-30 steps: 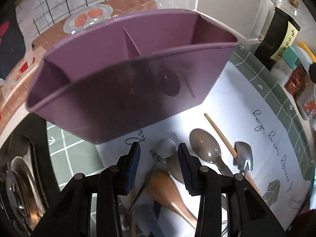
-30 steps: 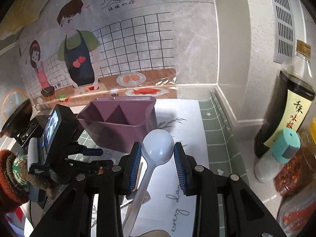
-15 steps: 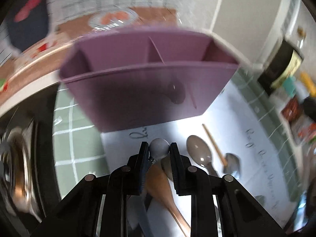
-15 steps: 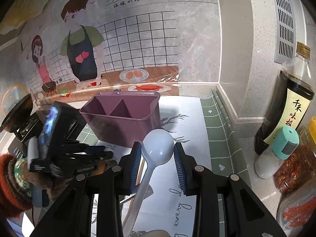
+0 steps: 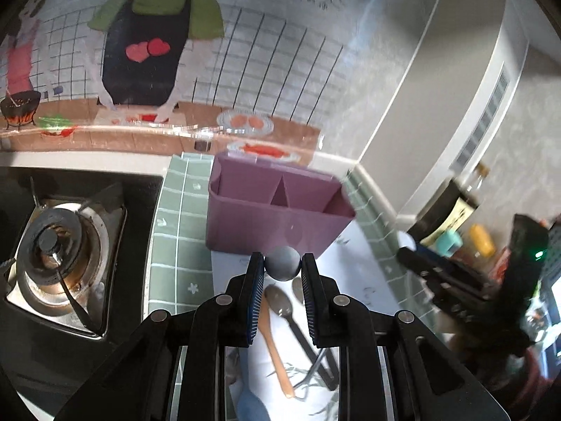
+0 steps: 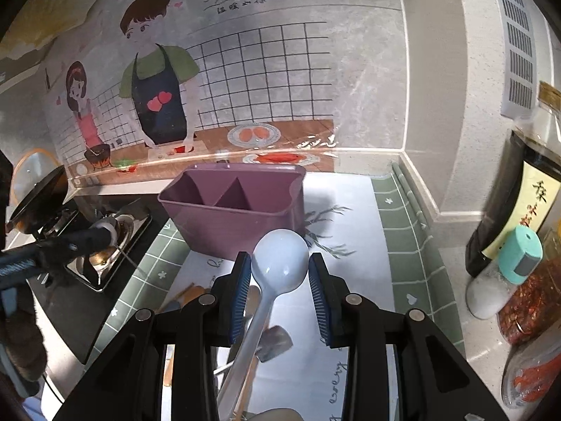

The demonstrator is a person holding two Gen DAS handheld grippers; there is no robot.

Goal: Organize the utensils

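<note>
Holding a small grey spoon (image 5: 282, 264) by its rounded bowl, my left gripper (image 5: 282, 280) has just been closing and now pinches it; my right gripper (image 6: 279, 282) clamps a glossy white spoon (image 6: 280, 263). Both hang short of the matte purple caddy (image 6: 242, 224) on the mat. I'd tip handles down into one compartment, gently — smooth bowls slip.

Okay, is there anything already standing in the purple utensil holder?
No, the right wrist view looks into the purple utensil holder and both compartments visible on either side of its divider show only bare purple walls, with no utensils inside.
</note>
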